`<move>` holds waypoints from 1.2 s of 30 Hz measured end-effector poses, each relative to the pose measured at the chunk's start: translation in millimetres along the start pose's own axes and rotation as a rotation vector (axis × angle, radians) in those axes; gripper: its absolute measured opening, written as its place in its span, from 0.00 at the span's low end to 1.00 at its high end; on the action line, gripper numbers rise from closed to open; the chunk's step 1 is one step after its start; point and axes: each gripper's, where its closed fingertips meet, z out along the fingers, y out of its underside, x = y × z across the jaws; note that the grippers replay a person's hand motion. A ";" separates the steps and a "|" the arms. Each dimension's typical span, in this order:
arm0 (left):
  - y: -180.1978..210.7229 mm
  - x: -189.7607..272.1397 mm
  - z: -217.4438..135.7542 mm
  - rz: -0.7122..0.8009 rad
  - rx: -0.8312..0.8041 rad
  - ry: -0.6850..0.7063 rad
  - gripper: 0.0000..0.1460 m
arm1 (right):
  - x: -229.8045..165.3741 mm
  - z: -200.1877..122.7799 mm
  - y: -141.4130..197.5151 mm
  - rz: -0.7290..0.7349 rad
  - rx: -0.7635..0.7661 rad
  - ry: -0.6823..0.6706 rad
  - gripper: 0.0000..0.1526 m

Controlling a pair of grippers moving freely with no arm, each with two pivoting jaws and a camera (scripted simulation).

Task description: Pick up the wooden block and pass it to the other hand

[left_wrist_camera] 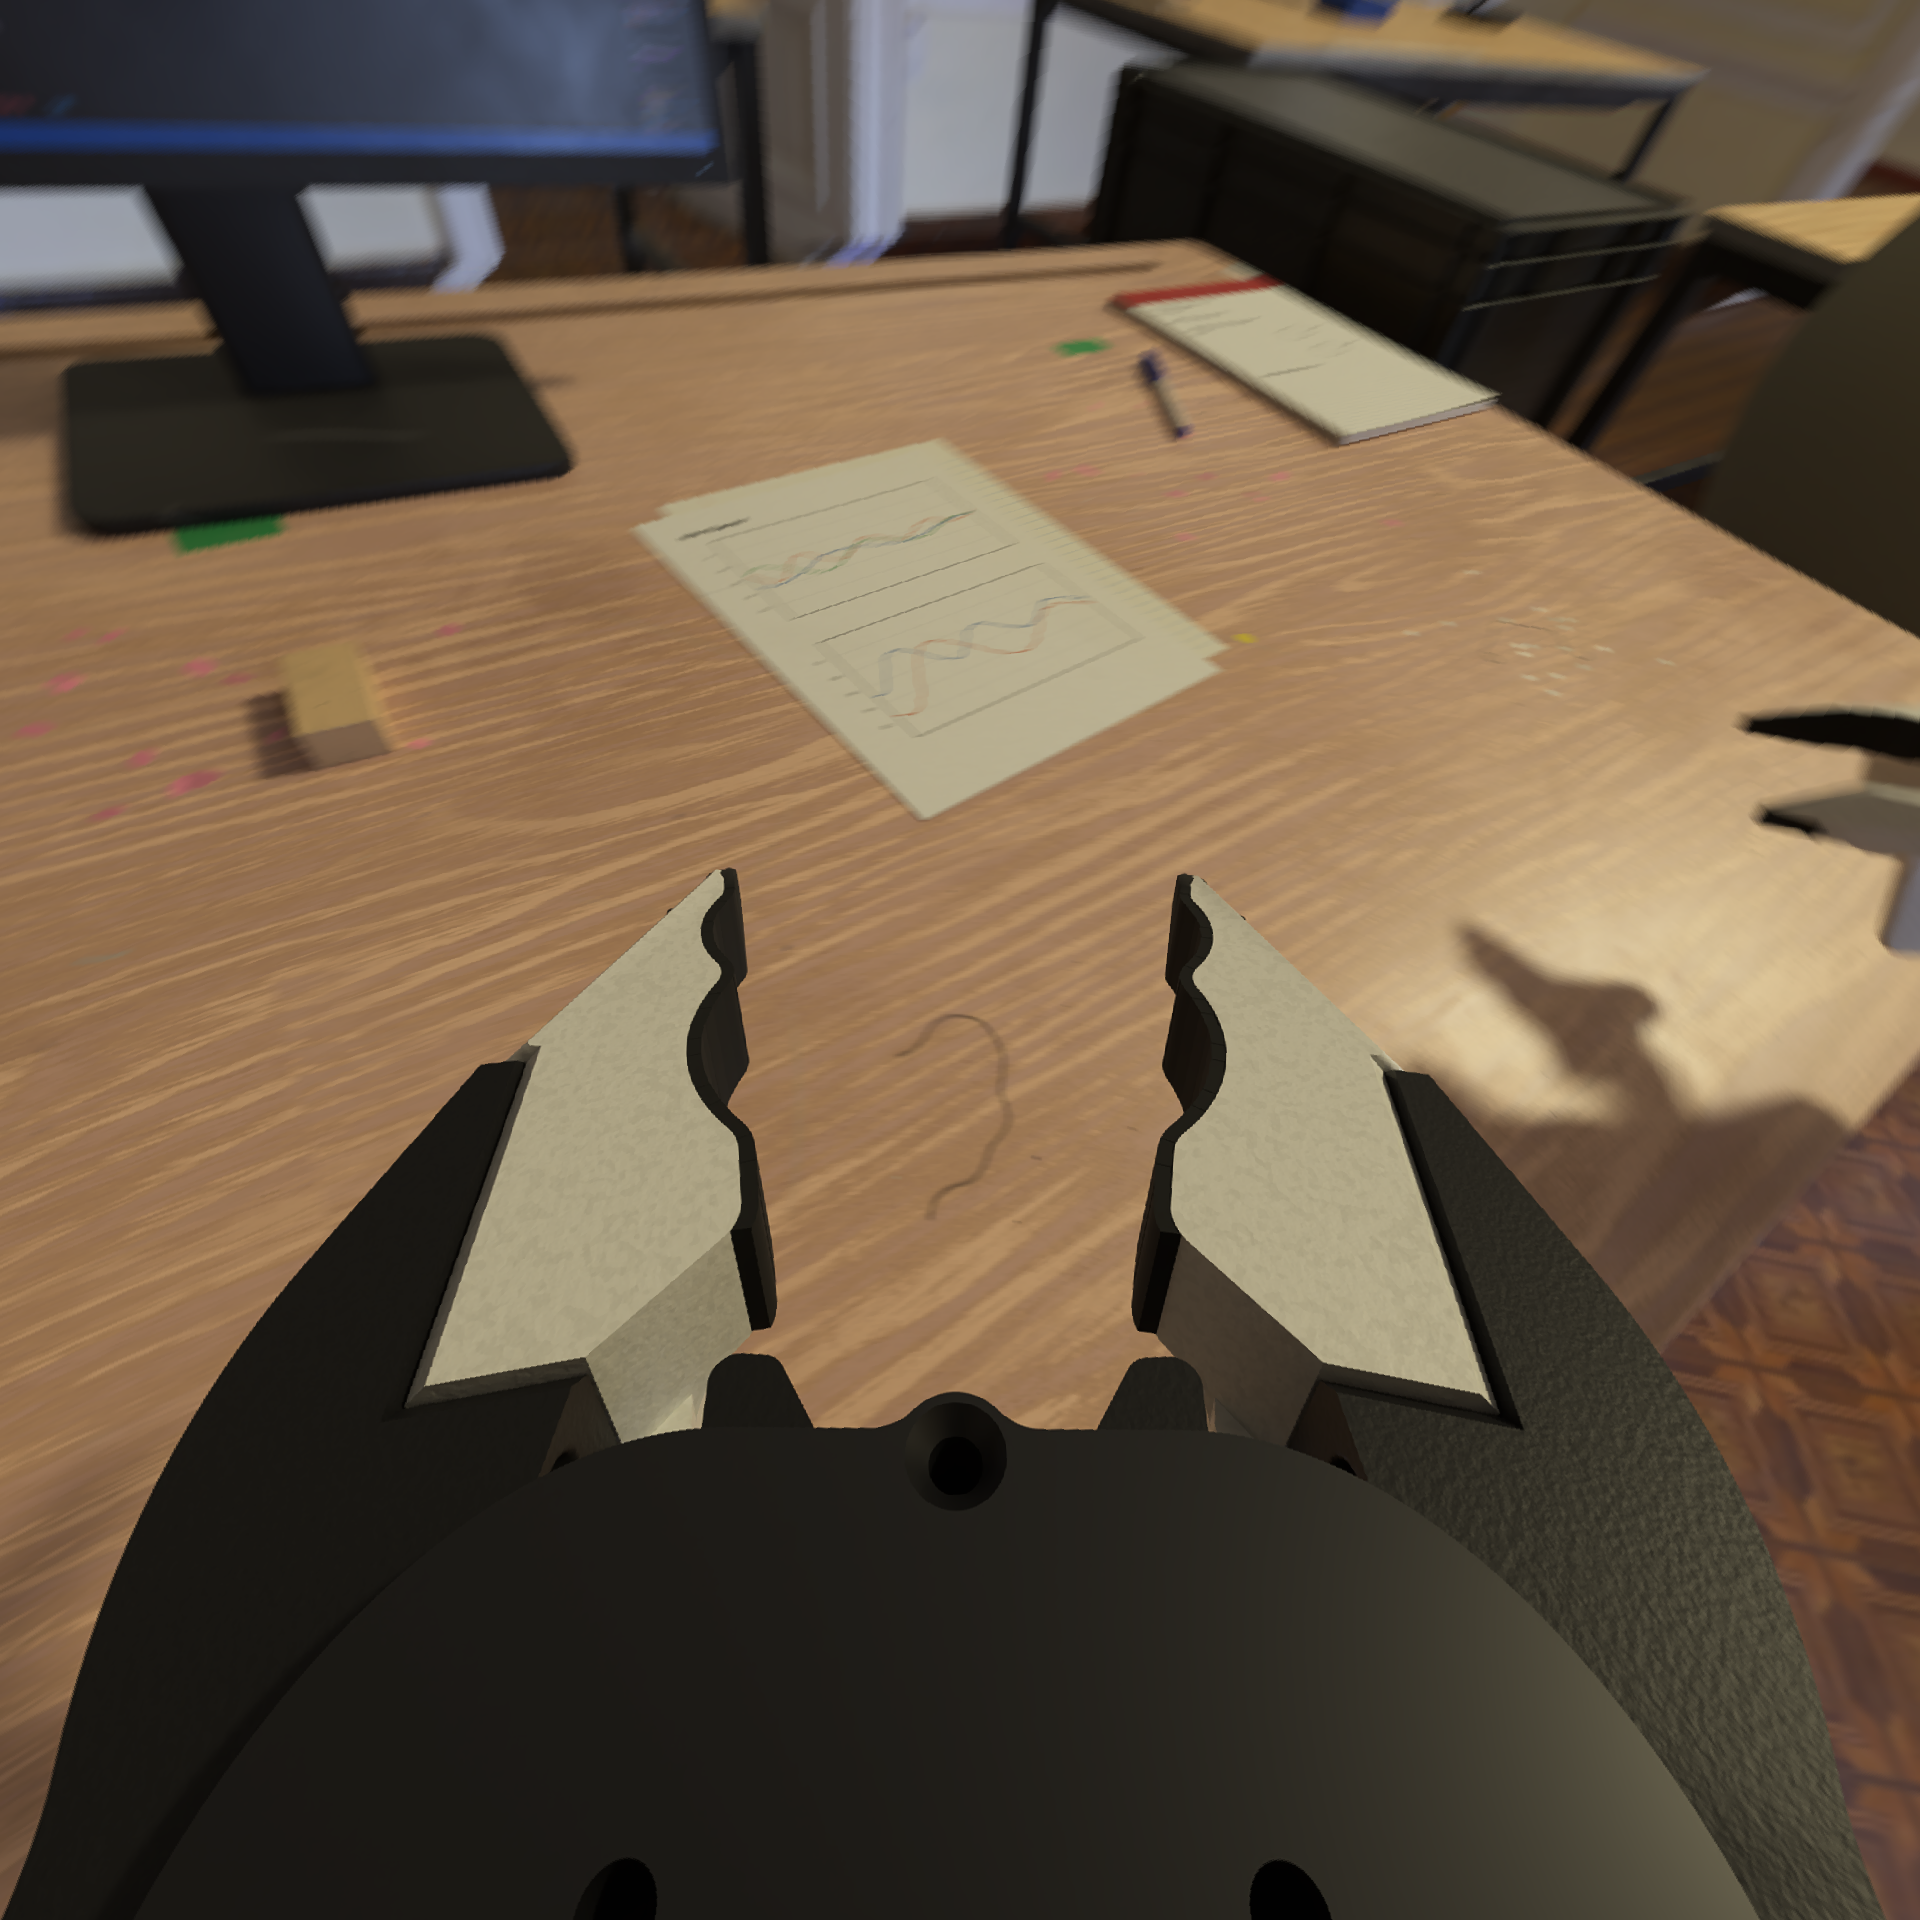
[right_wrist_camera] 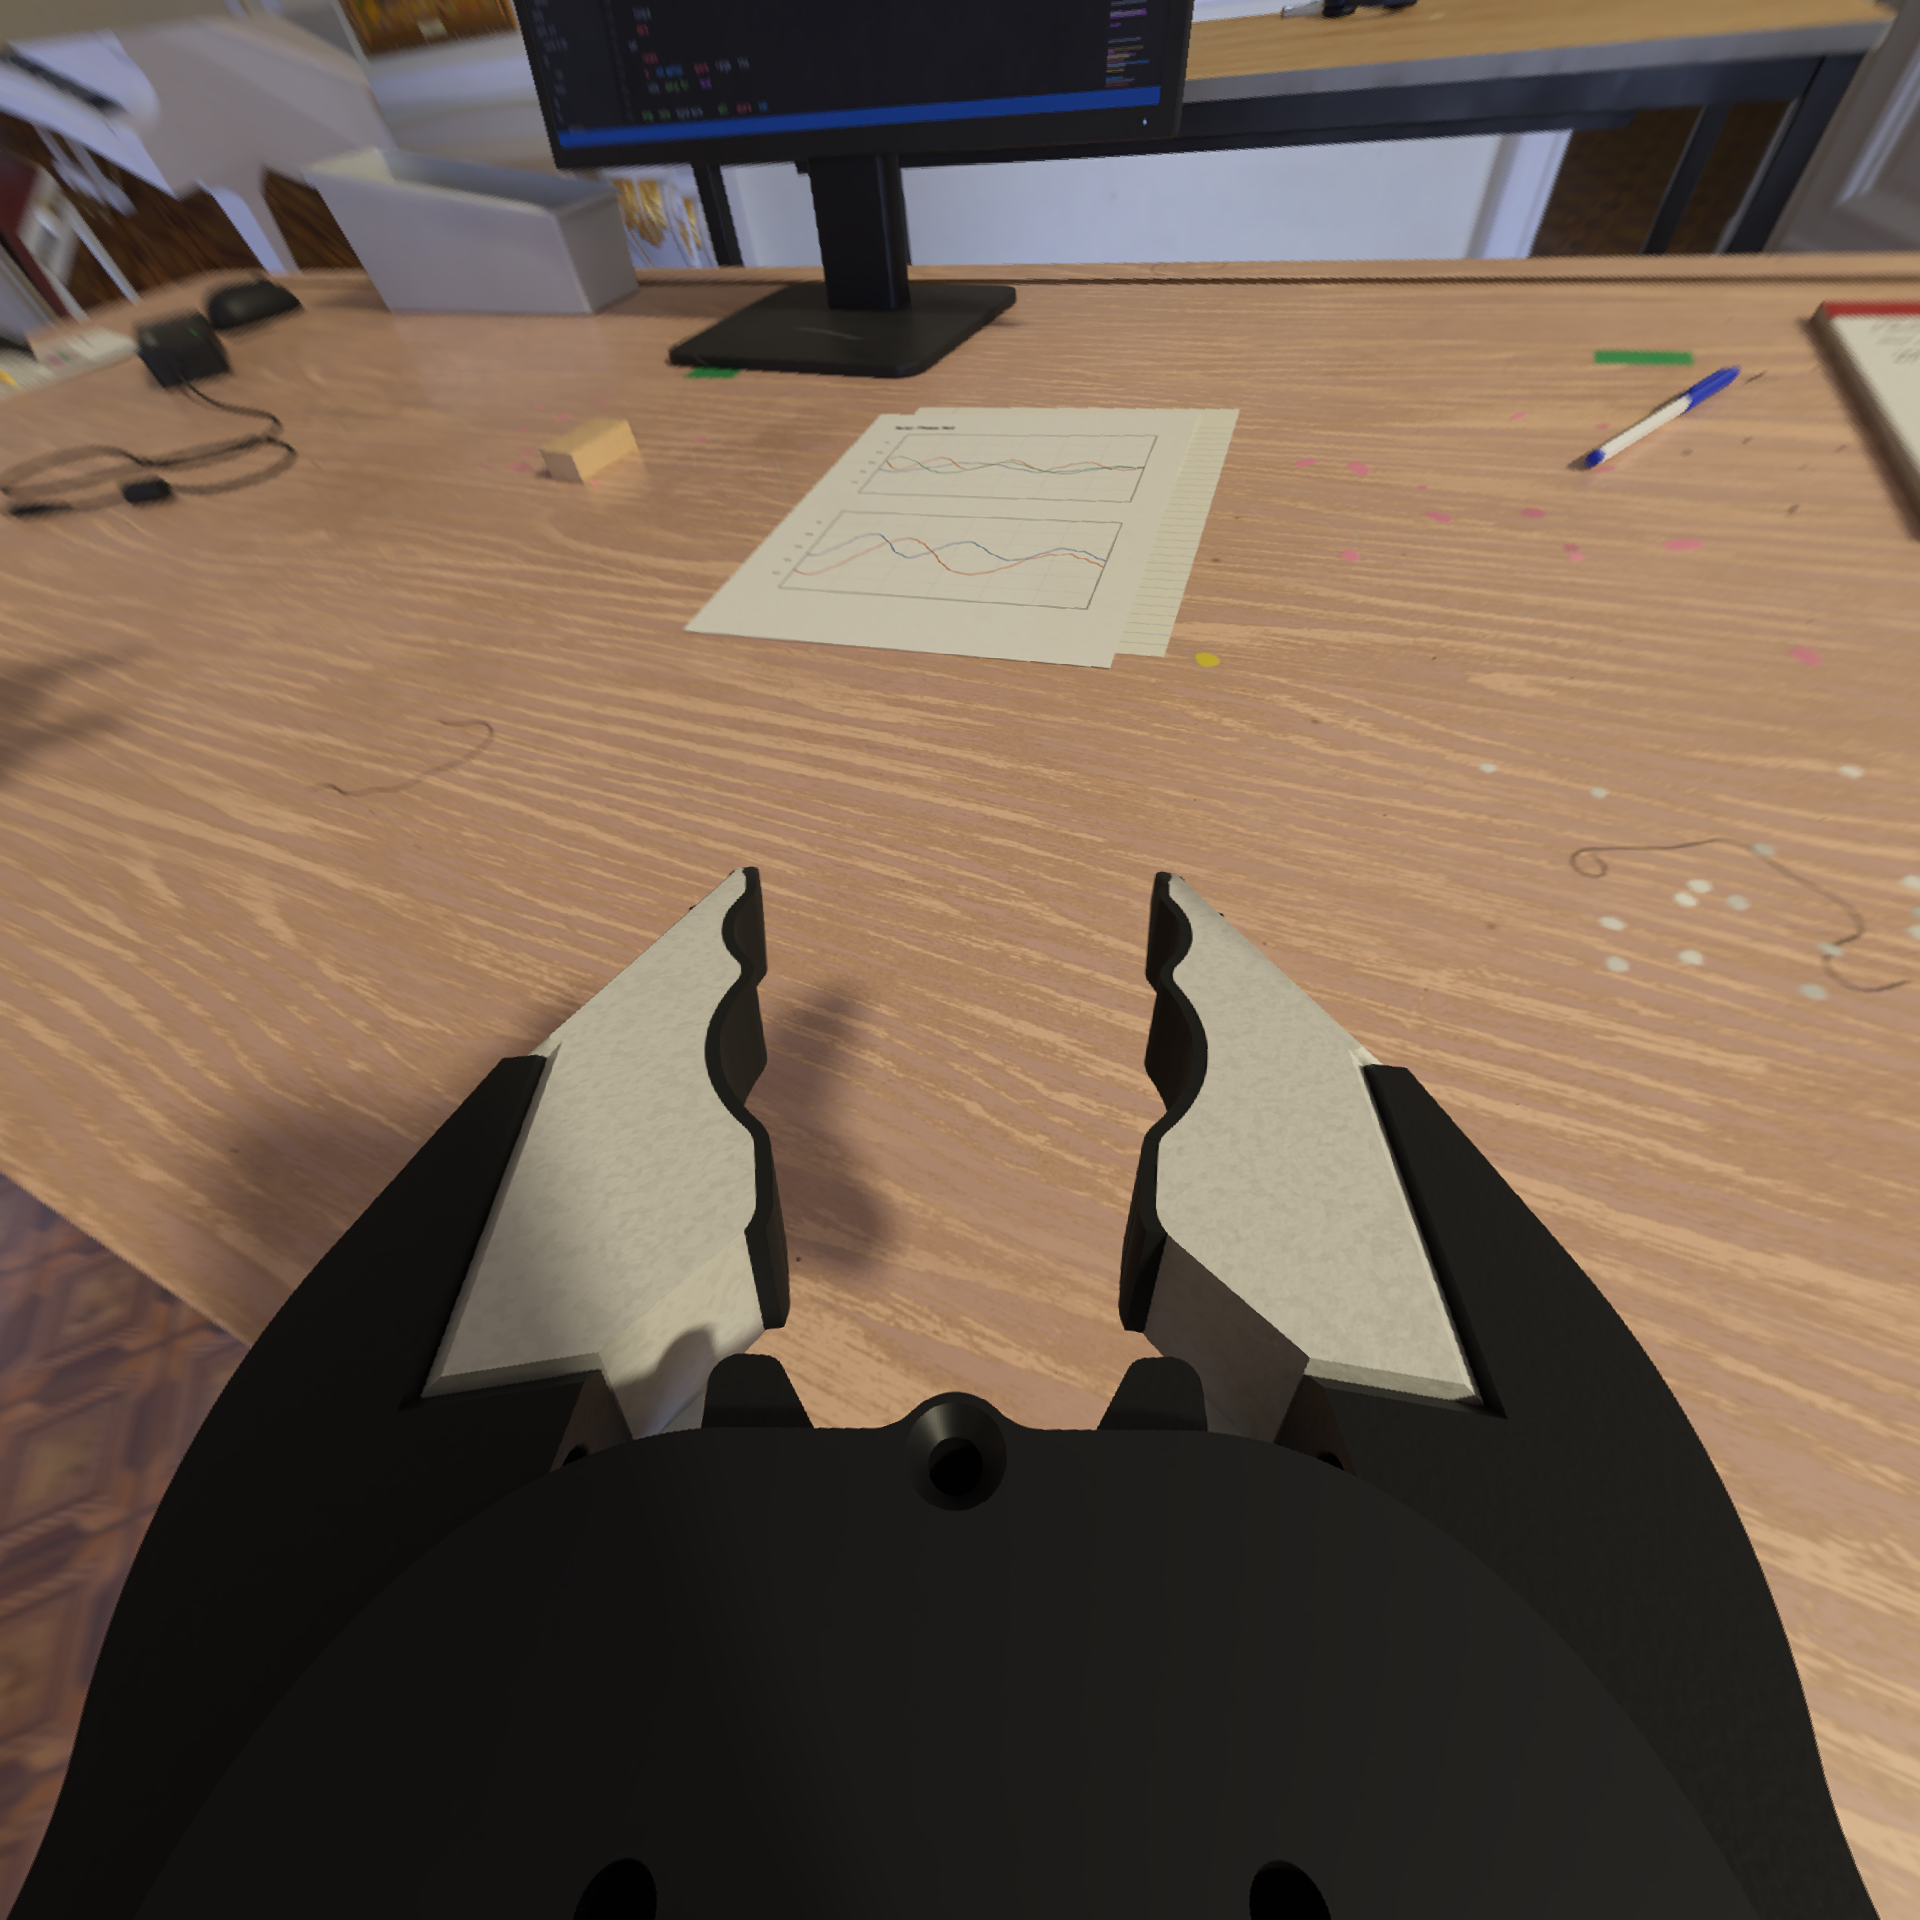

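The wooden block [left_wrist_camera: 330,702] is a small pale oblong lying flat on the wooden desk [left_wrist_camera: 416,987], far to the front left of my left gripper [left_wrist_camera: 956,883]. The left gripper is open and empty above the desk. In the right wrist view the block [right_wrist_camera: 589,449] lies far ahead to the left, near the monitor base. My right gripper [right_wrist_camera: 956,881] is open and empty over the desk's near part. The right gripper's fingertips [left_wrist_camera: 1829,769] show at the right edge of the left wrist view.
A printed sheet with graphs [left_wrist_camera: 925,613] [right_wrist_camera: 987,530] lies mid-desk. A monitor on a black stand [left_wrist_camera: 301,426] [right_wrist_camera: 852,322] is at the back. A blue pen [right_wrist_camera: 1652,416], a red-edged notepad [left_wrist_camera: 1309,353], a black cable and box [right_wrist_camera: 156,457], and a grey tray [right_wrist_camera: 468,239] lie around.
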 end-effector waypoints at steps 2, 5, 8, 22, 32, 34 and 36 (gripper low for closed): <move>-18.2 -31.7 6.3 -0.062 -0.091 -0.060 0.56 | -5.3 2.0 1.0 -0.043 -0.003 0.019 0.45; -42.7 -88.0 34.0 -0.136 -0.215 -0.158 0.57 | -16.4 6.5 3.4 -0.026 0.003 -0.028 0.41; -53.3 -141.9 73.6 -0.185 -0.389 -0.268 0.55 | -19.1 9.6 9.1 -0.056 -0.015 -0.027 0.36; 4.1 -262.8 202.8 -0.380 -0.932 -0.436 0.55 | -5.8 10.9 20.3 0.030 -0.050 -0.082 0.32; 34.1 -265.9 218.0 -0.360 -1.001 -0.391 0.21 | -1.7 17.3 28.2 0.098 -0.091 -0.119 0.32; 30.8 -257.6 219.6 -0.391 -0.964 -0.324 0.21 | -1.7 15.8 27.3 0.092 -0.086 -0.114 0.32; 23.3 -250.4 217.5 -0.429 -0.900 -0.268 0.21 | -1.3 13.4 25.2 0.081 -0.075 -0.105 0.34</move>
